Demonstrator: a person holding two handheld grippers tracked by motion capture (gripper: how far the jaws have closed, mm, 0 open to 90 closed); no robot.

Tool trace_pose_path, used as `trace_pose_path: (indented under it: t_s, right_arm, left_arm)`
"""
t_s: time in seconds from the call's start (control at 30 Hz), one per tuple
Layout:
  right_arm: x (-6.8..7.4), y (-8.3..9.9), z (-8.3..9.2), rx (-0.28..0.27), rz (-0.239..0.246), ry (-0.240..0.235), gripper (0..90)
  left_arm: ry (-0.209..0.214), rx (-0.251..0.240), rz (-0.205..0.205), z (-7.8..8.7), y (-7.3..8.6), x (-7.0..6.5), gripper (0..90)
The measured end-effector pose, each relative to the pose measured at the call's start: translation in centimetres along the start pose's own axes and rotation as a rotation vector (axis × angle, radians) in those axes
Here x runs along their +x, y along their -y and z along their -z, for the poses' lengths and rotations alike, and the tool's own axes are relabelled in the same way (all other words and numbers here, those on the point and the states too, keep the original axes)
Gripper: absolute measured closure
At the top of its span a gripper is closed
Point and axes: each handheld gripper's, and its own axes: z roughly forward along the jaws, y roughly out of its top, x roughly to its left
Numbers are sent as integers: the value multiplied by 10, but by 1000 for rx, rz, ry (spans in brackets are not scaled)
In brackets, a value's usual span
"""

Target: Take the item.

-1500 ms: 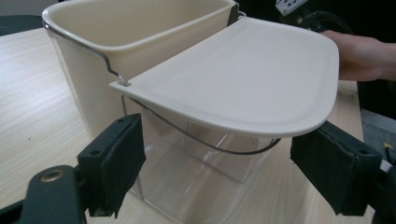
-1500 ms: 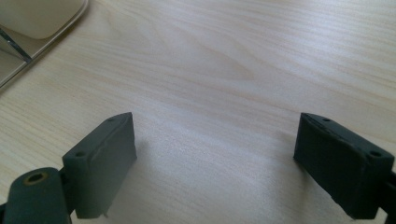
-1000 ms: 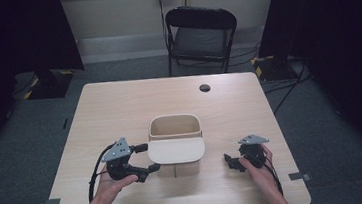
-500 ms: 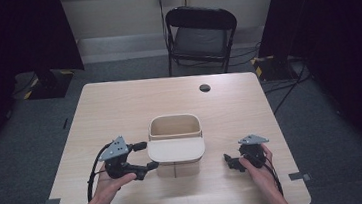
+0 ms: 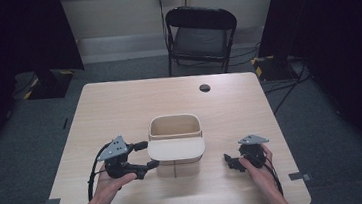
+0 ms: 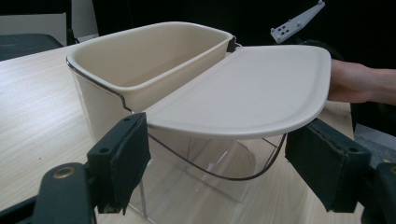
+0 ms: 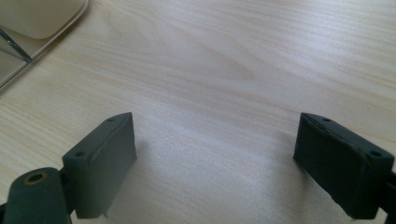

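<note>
Left tongs (image 5: 144, 156) gape wide beside the cream bin (image 5: 174, 127); right tongs (image 5: 231, 161) gape wide over bare table (image 5: 119, 108).

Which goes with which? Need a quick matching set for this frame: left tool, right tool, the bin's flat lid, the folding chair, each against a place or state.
Things:
1. left tool
2. right tool
3. flat cream plastic lid of the cream bin
4. black folding metal chair

Places or states:
A. on the floor beyond the table's far edge
B. open, jaws over bare light wooden table
C. hinged out level from the bin's rim, toward the person
D. open, jaws either side of the lid's edge, nothing gripped

Pairs: 1-D, 2-B, 3-C, 4-A
</note>
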Motion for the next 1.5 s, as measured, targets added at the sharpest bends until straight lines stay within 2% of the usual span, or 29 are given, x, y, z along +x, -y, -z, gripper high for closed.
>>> trace_pose_path:
  t_s: [0.33,0.4,0.47,0.63,1.0,1.5]
  right_arm:
    - [0,0,0,0,0,0,120]
    - [0,0,0,0,0,1,120]
    - [0,0,0,0,0,0,120]
    - [0,0,0,0,0,0,120]
    - [0,0,0,1,-2,3,119]
    - [0,0,0,1,-2,3,119]
  left_arm:
    - [14,-2,5,0,-5,2,219]
    - [8,3,2,0,-5,2,216]
    - [19,-1,-8,0,-6,2,202]
    - [15,-6,-14,-1,-7,1,185]
    - [15,-23,5,-1,-9,2,194]
    - [14,-25,-5,-2,-15,4,197]
